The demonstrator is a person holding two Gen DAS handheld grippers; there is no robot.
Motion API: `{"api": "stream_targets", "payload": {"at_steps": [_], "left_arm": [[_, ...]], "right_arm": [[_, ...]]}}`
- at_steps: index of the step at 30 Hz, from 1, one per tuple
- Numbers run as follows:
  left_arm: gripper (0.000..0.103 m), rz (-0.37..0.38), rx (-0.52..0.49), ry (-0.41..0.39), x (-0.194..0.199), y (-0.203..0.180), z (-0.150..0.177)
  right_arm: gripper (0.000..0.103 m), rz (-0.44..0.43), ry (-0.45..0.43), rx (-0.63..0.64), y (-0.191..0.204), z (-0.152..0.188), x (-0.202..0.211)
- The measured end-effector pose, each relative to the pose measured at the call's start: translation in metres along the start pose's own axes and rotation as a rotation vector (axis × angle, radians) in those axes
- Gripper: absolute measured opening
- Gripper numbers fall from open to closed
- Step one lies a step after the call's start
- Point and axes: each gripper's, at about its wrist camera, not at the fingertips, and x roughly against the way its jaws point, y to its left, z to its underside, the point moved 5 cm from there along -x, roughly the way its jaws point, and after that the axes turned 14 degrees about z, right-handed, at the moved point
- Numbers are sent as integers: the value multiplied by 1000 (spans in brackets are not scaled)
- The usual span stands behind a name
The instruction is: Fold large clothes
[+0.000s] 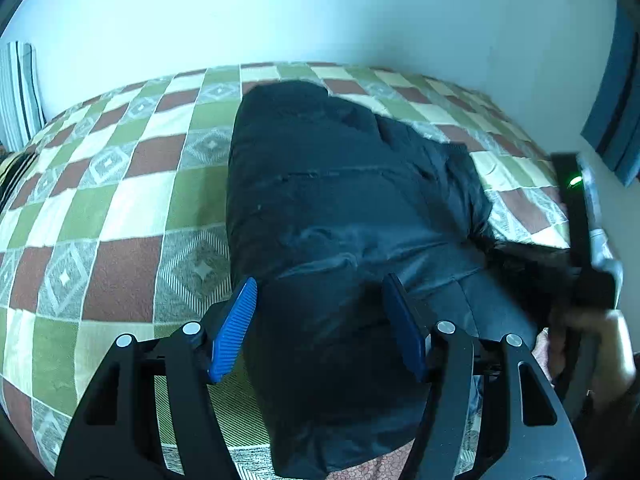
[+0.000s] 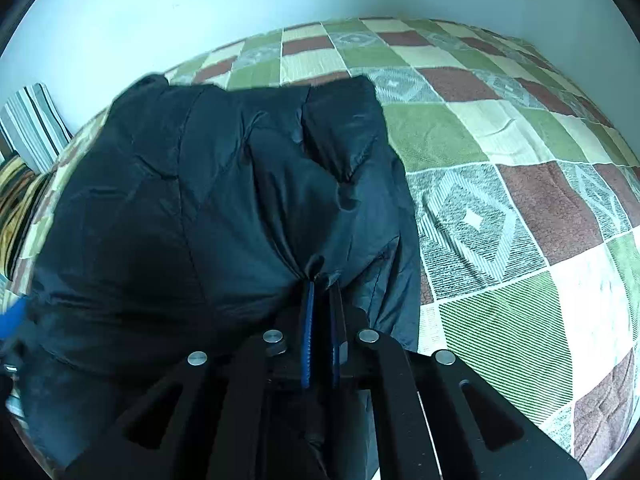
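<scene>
Right claw (image 2: 322,292) pinches black jacket (image 2: 224,200); left claw (image 1: 320,312) gapes.

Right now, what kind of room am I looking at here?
Most likely a bedroom. A bed covered by a checked bedspread in green, cream and brown fills the view, pushed against a plain pale wall. A dark puffy jacket lies on it, and a striped pillow stands at the far end.

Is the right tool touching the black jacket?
Touching. In the right wrist view, the right tool is shut on a gathered pinch of the black jacket, fabric puckering at its fingertips.
</scene>
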Motion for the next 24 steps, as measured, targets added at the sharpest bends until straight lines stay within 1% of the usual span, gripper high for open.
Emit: {"api": "stream_targets", "payload": {"at_steps": [3, 6, 9, 11, 15, 19, 24], "left_arm": [[65, -18, -3, 0, -4, 3, 2], [65, -17, 2, 0, -3, 3, 3], [65, -18, 4, 0, -2, 3, 3], [65, -18, 4, 0, -3, 3, 2], [65, -18, 4, 1, -3, 3, 3], [65, -21, -6, 5, -5, 1, 5], [65, -27, -24, 12, -12, 1, 7]], "right_arm": [[8, -1, -28, -8, -5, 1, 20], [8, -25, -86, -17, -11, 6, 55], [8, -50, -130, 2, -11, 16, 84], [8, -64, -124, 36, -7, 25, 91], [8, -46, -92, 90, -1, 39, 84], [8, -40, -23, 92, -2, 48, 58], [8, -35, 16, 85, 1, 58, 34]]}}
